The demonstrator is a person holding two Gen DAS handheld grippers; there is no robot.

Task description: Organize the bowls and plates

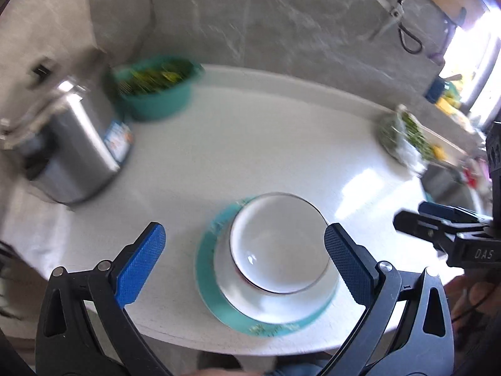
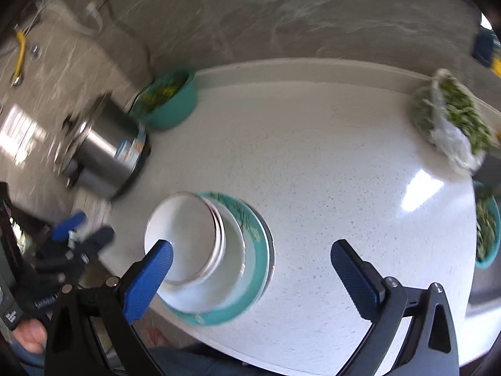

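White counter [image 2: 313, 163] has a steel pot [image 2: 106, 153] and teal bowl of greens [image 2: 169, 100] far left. Near edge: white bowls [image 1: 275, 244] stacked on the teal plate [image 1: 206, 282]. Left gripper [image 1: 244, 247] and right gripper [image 2: 250, 263] hang above, jaws wide apart, gripping nothing.

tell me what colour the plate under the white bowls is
Teal, with a green leafy pattern on its rim: the plate shows best in the right wrist view.

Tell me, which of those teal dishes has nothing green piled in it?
The teal plate at the counter's near edge, beneath the stacked white bowls. The teal bowl by the wall and the one at the right edge both hold greens.
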